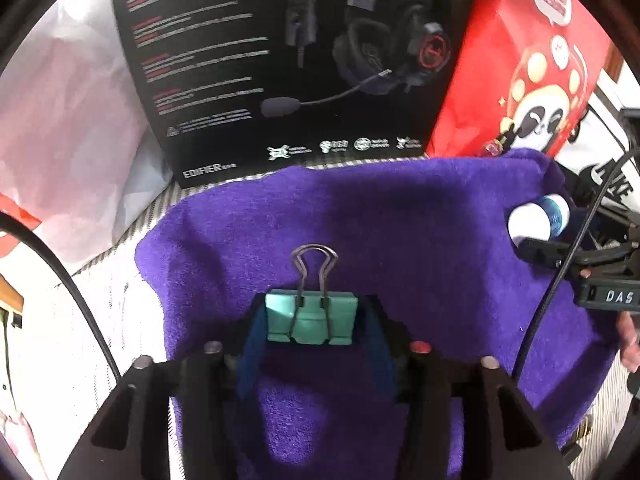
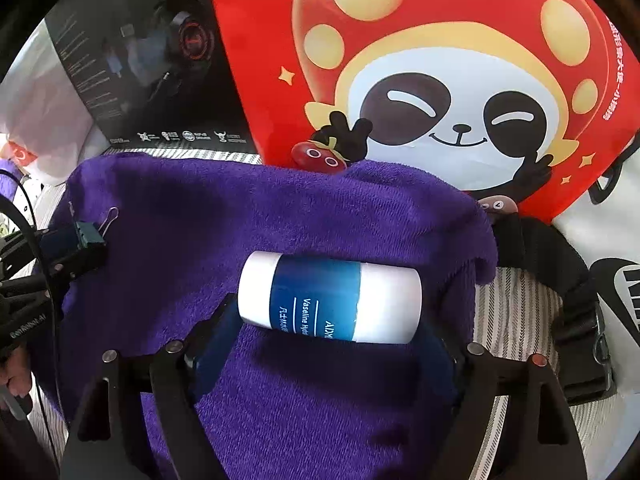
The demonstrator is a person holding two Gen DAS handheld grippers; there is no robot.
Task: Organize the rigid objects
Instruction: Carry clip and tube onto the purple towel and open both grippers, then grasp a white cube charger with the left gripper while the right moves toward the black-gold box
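Note:
A teal binder clip [image 1: 311, 322] with wire handles lies on the purple towel [image 1: 400, 232] between the fingers of my left gripper [image 1: 315, 306]. The jaws stand a little wider than the clip, with a gap showing on its right side. A white and blue Vaseline tube [image 2: 330, 300] lies crosswise on the towel [image 2: 280, 216] between the fingers of my right gripper [image 2: 332, 318], whose pads stand just off its ends. The right gripper [image 1: 560, 252] and tube [image 1: 538, 220] also show at the right edge of the left wrist view. The left gripper [image 2: 74, 246] with the clip [image 2: 90, 234] shows at the far left of the right wrist view.
A black headset box [image 1: 280, 60] and a red panda bag [image 2: 420, 80] stand upright behind the towel. A small red toy figure [image 2: 318, 156] peeks over its far edge. A black strap [image 2: 576, 300] lies on the striped cloth [image 2: 516, 312] at right. White wrapping [image 1: 60, 120] sits left.

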